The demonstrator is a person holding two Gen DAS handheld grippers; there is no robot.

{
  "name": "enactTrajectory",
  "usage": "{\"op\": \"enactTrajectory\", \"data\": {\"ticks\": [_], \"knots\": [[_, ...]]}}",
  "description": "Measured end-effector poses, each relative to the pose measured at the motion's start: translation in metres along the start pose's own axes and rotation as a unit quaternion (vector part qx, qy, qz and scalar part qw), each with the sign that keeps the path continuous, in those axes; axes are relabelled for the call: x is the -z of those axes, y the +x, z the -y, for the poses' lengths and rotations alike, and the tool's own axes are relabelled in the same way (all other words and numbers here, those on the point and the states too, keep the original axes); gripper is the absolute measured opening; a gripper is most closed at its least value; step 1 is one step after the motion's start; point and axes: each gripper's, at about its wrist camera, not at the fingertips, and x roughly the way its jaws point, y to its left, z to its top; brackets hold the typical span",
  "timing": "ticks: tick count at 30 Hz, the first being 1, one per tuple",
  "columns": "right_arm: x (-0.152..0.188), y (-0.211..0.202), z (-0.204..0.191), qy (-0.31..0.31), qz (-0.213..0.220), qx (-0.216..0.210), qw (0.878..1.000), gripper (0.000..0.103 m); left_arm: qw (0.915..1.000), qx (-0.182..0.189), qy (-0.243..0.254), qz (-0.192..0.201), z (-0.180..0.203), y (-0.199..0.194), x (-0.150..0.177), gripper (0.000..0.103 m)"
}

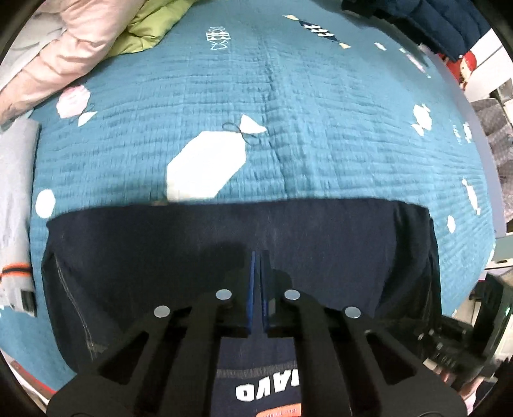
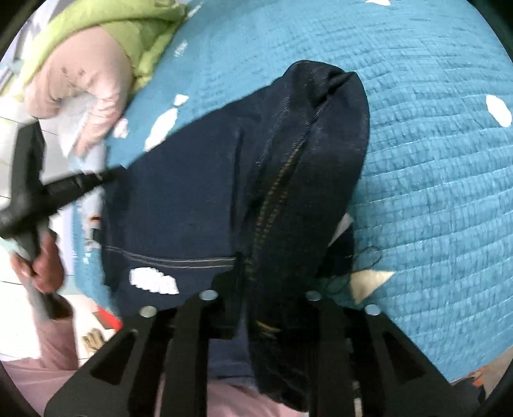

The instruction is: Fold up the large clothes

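Teal quilted bedspread [image 1: 320, 134] with white candy-shaped patches covers the bed before you; pink bedding [image 1: 61, 54] and a green blanket [image 1: 144, 32] are bunched at its far left corner, and dark blue padded clothing [image 1: 442, 22] lies at the far right edge. Grey cloth [image 1: 16, 205] with an orange stripe lies at the left margin of the left wrist view.

Your dark jeans [image 1: 224, 237] lie across the near part of the bedspread, their far edge forming a straight horizontal line. A white printed label with the letters "AVO" shows near the bottom of that view.

Your left gripper [image 1: 257, 269] hovers over the jeans with its blue-padded fingers [image 1: 252, 288] pressed nearly together; no cloth is visible between them.

In the right wrist view, the jeans [image 2: 198, 199] rise in a raised fold, with a yellow-stitched seam running toward the camera. Your right gripper [image 2: 259, 308] is clamped on this bunched denim, which hides the fingertips. At the left of that view, your left hand [image 2: 45, 263] holds the handle of the other tool, blurred.
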Motion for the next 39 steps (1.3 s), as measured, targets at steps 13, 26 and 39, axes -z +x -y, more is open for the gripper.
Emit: {"op": "enactTrajectory", "data": {"ticks": [13, 26, 39], "knots": [[-0.006, 0.020, 0.017, 0.045, -0.025, -0.019, 0.999, 0.042, 0.9913, 0.014, -0.065, -0.114, -0.015, 0.053, -0.021, 0.000], [-0.012, 0.023, 0.018, 0.055, -0.032, -0.014, 0.998, 0.043, 0.9899, -0.021, -0.030, -0.137, -0.005, 0.039, 0.028, 0.002], [-0.013, 0.027, 0.017, 0.051, -0.029, -0.008, 0.998, 0.048, 0.9901, -0.048, -0.020, -0.131, -0.003, 0.049, 0.075, 0.002]]}}
